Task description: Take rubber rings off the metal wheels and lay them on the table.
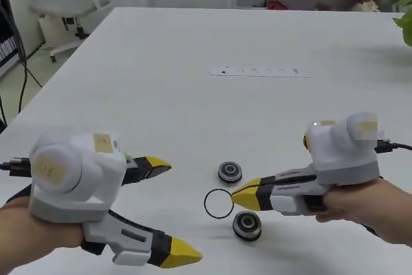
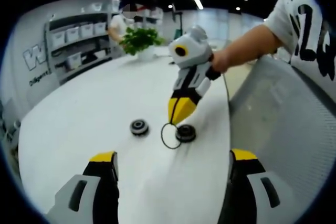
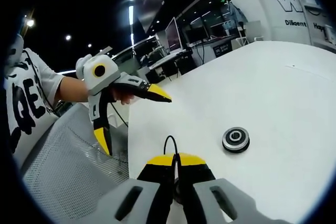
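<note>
A white desk (image 1: 193,82) is seen stretching away across the head view. At its near left, the left hand-held gripper (image 1: 168,208) is held with its yellow-tipped jaws spread wide and nothing between them. At the right, the right hand-held gripper (image 1: 239,193) is held low over the desk, its jaws pressed together on the rim of a thin black rubber ring (image 1: 217,203). One metal wheel (image 1: 230,172) is laid flat just beyond the ring, and a second metal wheel (image 1: 247,225) just beside it on the near side. The ring is found between the two; whether it touches the desk cannot be told.
</note>
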Motion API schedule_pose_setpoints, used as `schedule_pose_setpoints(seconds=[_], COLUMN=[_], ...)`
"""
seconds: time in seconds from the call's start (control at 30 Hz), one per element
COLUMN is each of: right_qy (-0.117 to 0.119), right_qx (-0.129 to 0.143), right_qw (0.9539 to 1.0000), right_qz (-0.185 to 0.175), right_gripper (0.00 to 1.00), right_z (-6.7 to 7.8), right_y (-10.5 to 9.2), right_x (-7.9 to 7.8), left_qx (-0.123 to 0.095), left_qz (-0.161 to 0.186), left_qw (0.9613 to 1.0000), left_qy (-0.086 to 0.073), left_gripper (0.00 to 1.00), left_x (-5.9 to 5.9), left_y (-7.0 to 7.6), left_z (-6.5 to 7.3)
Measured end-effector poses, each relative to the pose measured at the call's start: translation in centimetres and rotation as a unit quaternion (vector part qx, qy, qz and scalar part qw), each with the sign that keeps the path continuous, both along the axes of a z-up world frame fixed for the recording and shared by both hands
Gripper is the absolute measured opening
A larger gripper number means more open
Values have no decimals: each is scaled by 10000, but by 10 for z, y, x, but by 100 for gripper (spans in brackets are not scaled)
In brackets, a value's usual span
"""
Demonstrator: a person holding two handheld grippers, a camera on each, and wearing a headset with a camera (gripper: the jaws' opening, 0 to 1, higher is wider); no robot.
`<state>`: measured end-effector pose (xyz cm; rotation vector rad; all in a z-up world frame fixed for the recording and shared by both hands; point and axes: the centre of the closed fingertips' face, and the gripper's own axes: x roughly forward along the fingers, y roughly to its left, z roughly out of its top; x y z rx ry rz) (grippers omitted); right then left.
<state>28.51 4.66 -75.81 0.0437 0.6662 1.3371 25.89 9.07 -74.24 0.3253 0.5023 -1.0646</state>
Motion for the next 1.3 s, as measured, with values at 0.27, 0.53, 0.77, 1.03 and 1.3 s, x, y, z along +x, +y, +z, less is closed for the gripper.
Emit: schedule_pose_setpoints(seconds=[0.27,0.53,0.77,1.03,1.3], right_qy=[5,-20,-33,-76,-153], right_qx=[-85,-162,-255,-344,-448], right_qw=[9999,9997,9993,9987,9981], right_qz=[83,206,259,358,393], right_gripper=[0,0,0,0,0], right_z=[-7,-12,-19,-23,-27], right_y=[2,10,13,19,23], right_x=[2,0,0,-2,-2], left_qx=[7,11,43,68,75], left_qz=[46,101,105,127,142], left_qw=[10000,9999,9999,9999,9998], left_qy=[21,25,62,69,92], left_gripper=[89,89,90,90,90], left_x=[0,0,-2,-2,-2], left_y=[3,7,8,11,12], left_z=[-2,-3,-6,-8,-9])
